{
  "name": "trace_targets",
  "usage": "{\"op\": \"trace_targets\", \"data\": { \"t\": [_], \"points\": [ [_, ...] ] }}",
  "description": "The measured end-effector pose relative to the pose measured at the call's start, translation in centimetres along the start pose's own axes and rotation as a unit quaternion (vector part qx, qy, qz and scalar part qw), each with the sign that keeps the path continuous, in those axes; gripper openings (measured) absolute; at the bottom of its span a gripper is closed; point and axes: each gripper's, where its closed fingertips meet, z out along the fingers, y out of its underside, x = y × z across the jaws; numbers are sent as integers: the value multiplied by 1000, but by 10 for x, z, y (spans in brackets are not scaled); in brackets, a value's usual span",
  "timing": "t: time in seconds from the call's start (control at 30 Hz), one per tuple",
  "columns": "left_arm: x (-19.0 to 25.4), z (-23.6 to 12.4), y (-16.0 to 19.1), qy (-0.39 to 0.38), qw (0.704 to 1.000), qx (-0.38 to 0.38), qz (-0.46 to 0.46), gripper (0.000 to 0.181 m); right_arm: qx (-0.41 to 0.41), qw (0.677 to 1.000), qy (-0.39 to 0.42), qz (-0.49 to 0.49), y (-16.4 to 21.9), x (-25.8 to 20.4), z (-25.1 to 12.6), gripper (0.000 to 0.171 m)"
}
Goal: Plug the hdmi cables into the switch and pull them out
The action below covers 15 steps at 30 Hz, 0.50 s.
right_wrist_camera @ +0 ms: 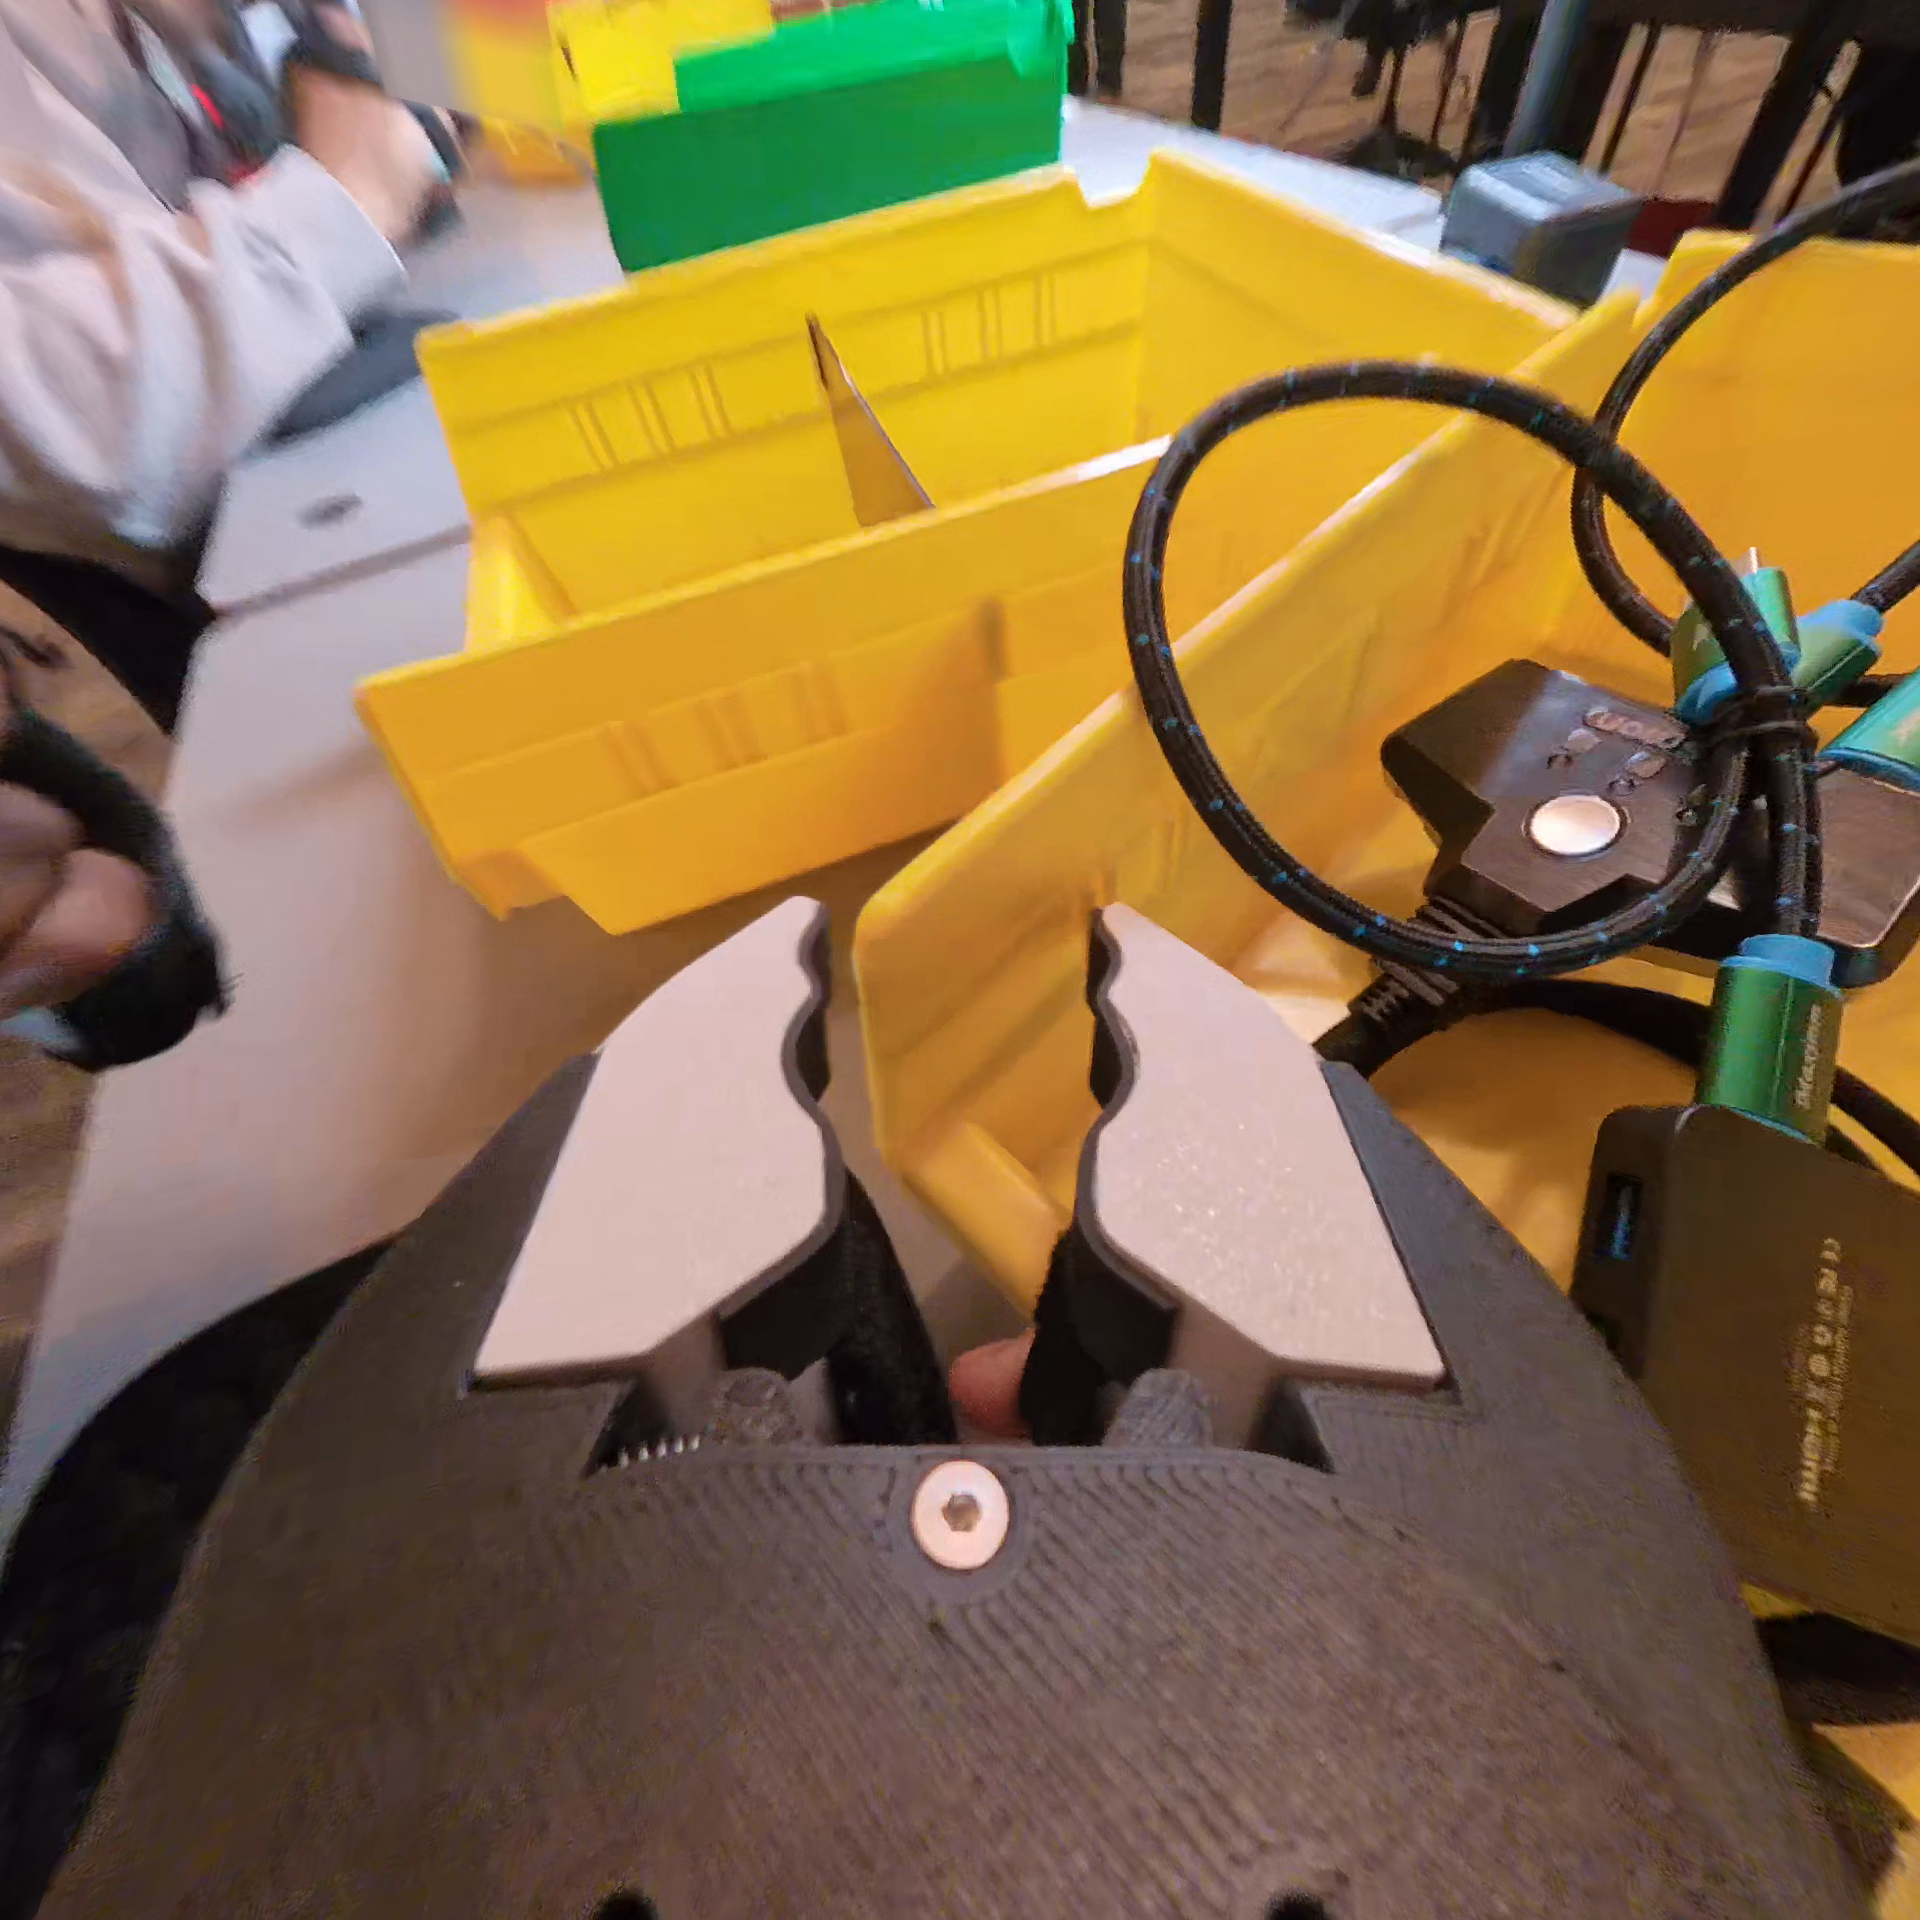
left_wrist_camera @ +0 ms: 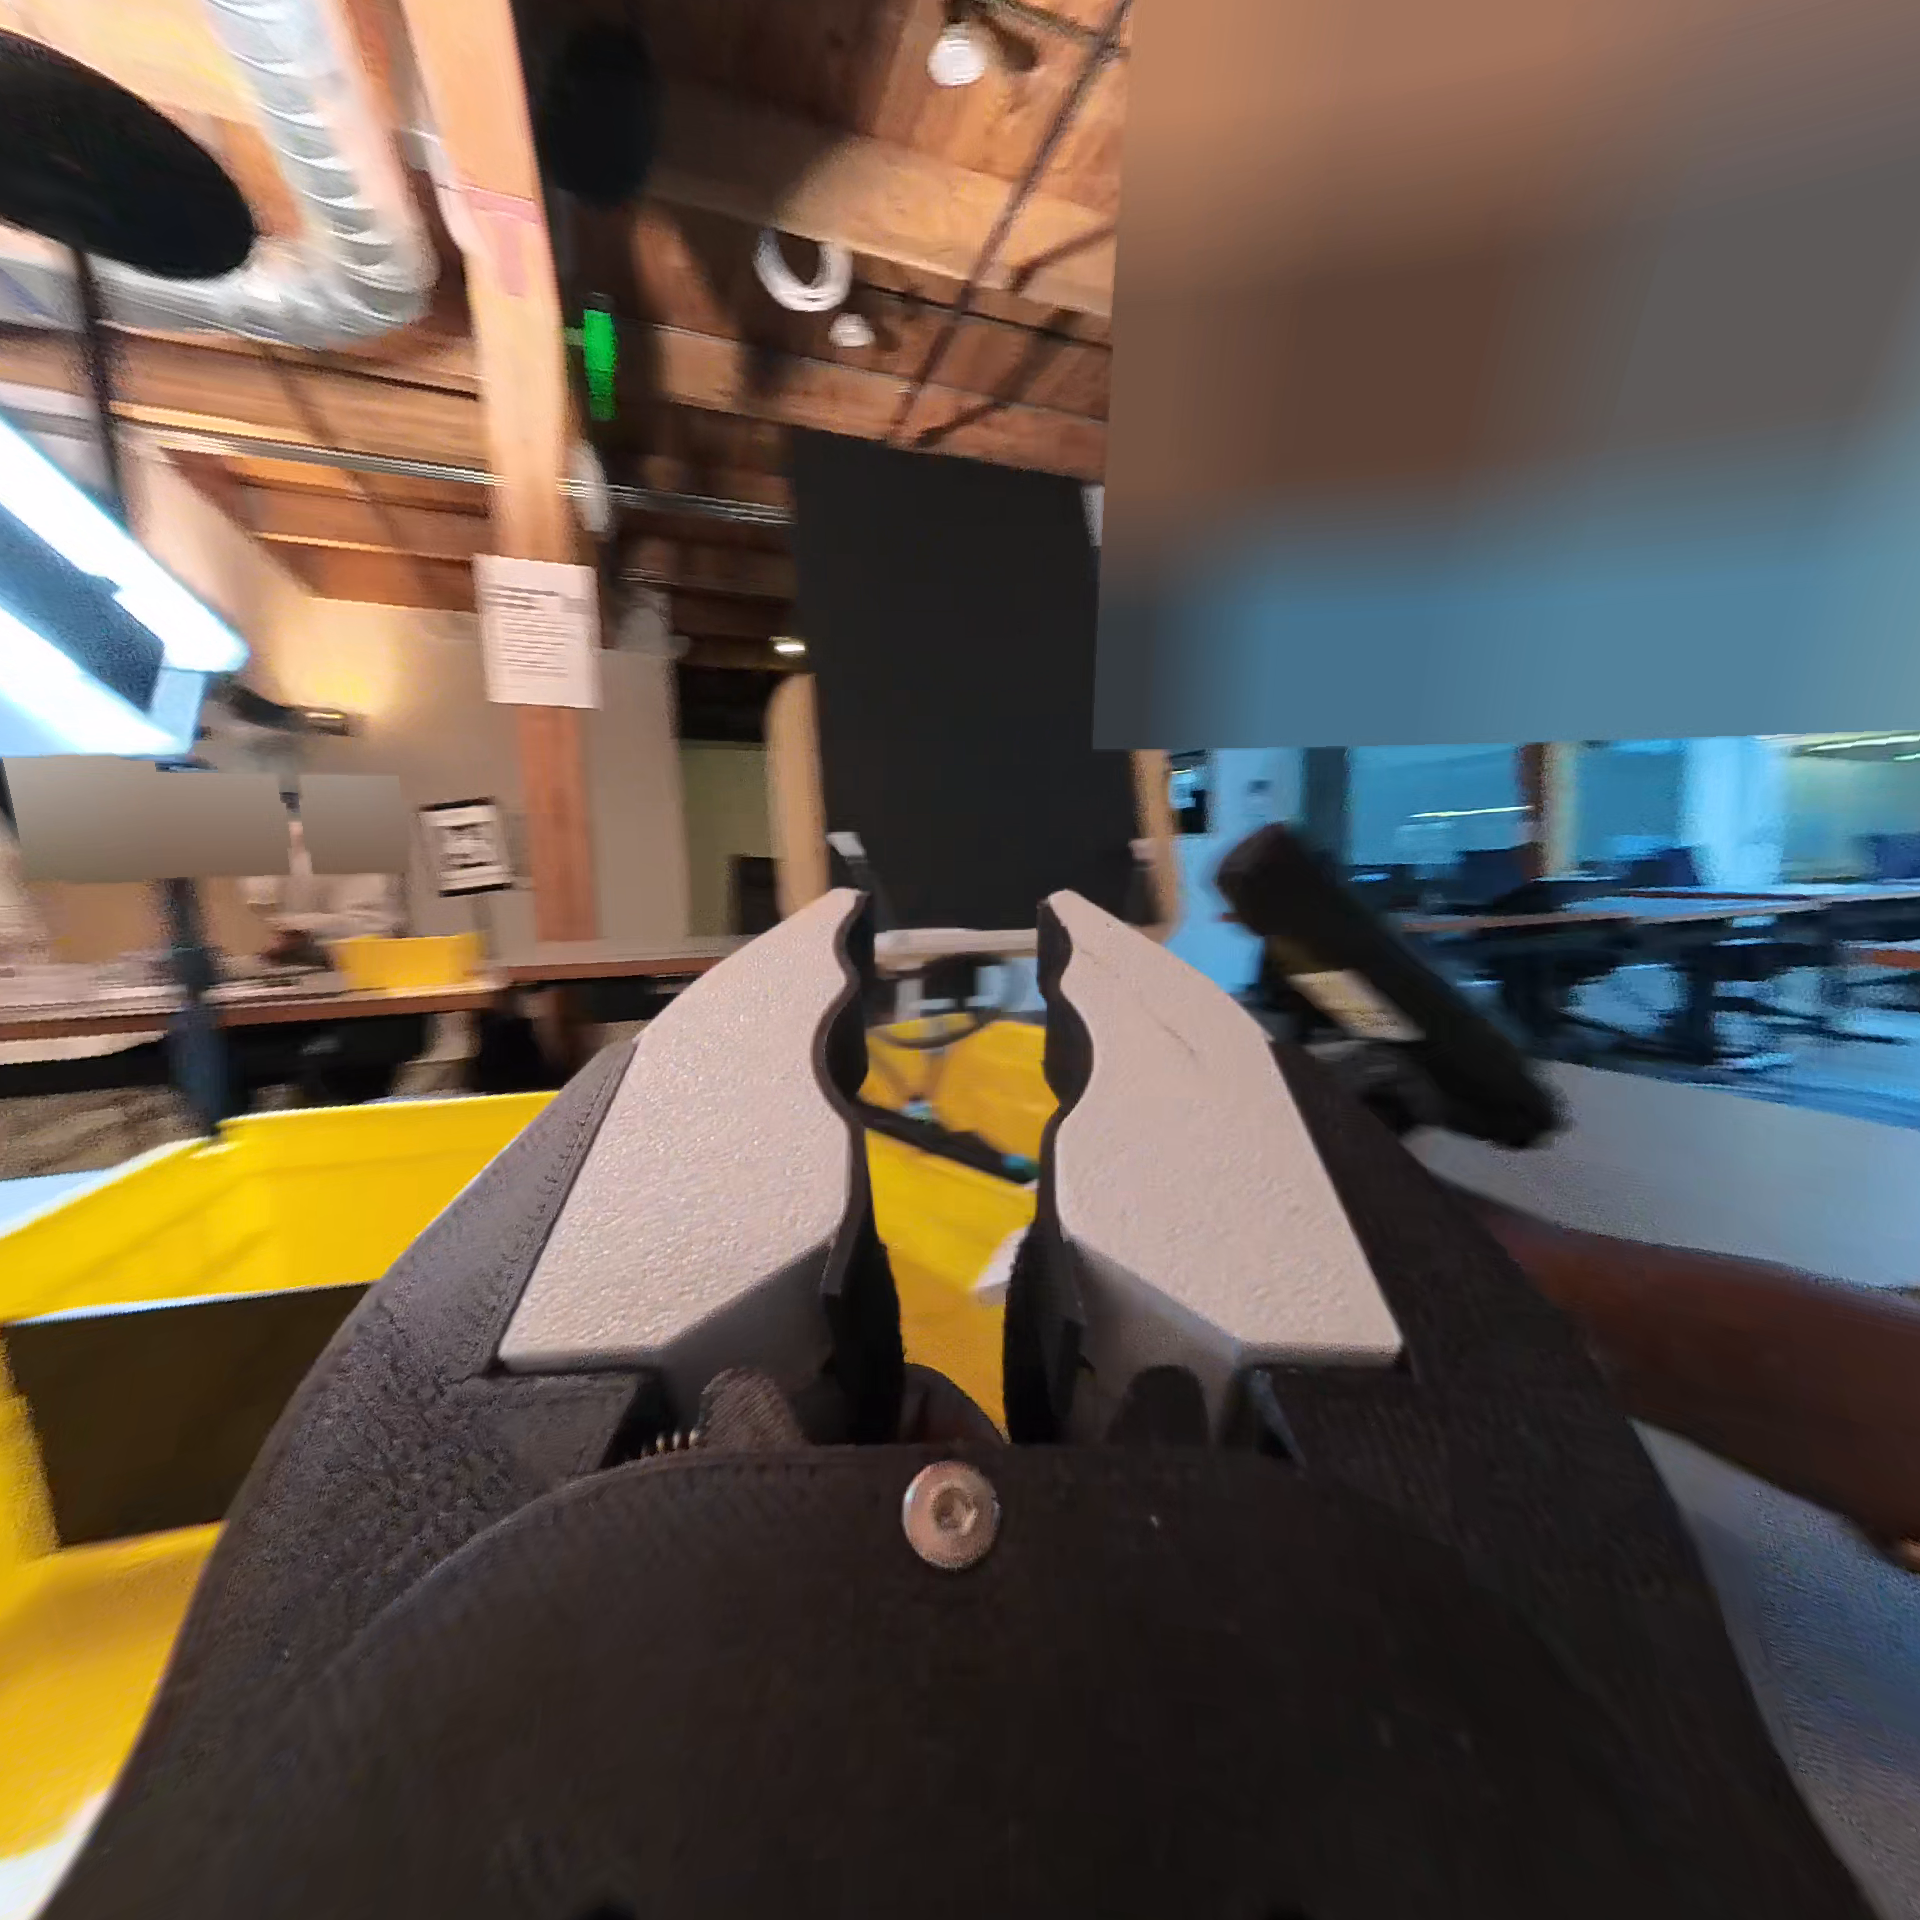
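We judge the task barely begun: both grippers are empty and nothing is being handled yet. Our right gripper (right_wrist_camera: 961,961) has its fingers apart, straddling the near wall of the yellow bin (right_wrist_camera: 1049,904) that holds the gear. Inside that bin, to the right of the gripper, lies the black switch (right_wrist_camera: 1558,810) with a round silver button on top, and a braided black cable (right_wrist_camera: 1226,499) loops above and around it. Green plugs (right_wrist_camera: 1766,1049) crowd the switch's right side, and at least one seems seated in a port (we cannot tell how many are in or out, since the frame cuts that side off). A second black box (right_wrist_camera: 1756,1371) sits nearer us in the same bin, partly cropped; what it is stays unclear. Behind the bin stands another yellow bin (right_wrist_camera: 727,665), apparently empty, with a green bin (right_wrist_camera: 831,166) beyond. Our left gripper (left_wrist_camera: 951,914) is also parted and holds nothing; it is tipped up toward the room, well above the bin, so its view shows only a yellow rim (left_wrist_camera: 260,1184) and a sliver of cable between the fingers. That view is motion-blurred, and a dark object (left_wrist_camera: 1382,987) to the right is too smeared to name. All the plugging and pulling seems left to do.
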Motion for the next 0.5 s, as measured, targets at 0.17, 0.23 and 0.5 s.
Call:
{"op": "trace_targets", "data": {
  "t": [0.17, 0.23, 0.5],
  "points": [
    [-129, -47, 3, -250, 959, -78, 105, 47, 72, 997, 18, -16, -25, -5, -25, 64],
    [-177, -65, 24, -299, 938, -146, 93, 65, 91, 995, 21, -38, -31, -13, -33, 64],
    [-245, -78, 84, -306, 901, -298, 72, 53, 60, 994, -30, -87, -12, -54, -26, 62]
  ]
}}
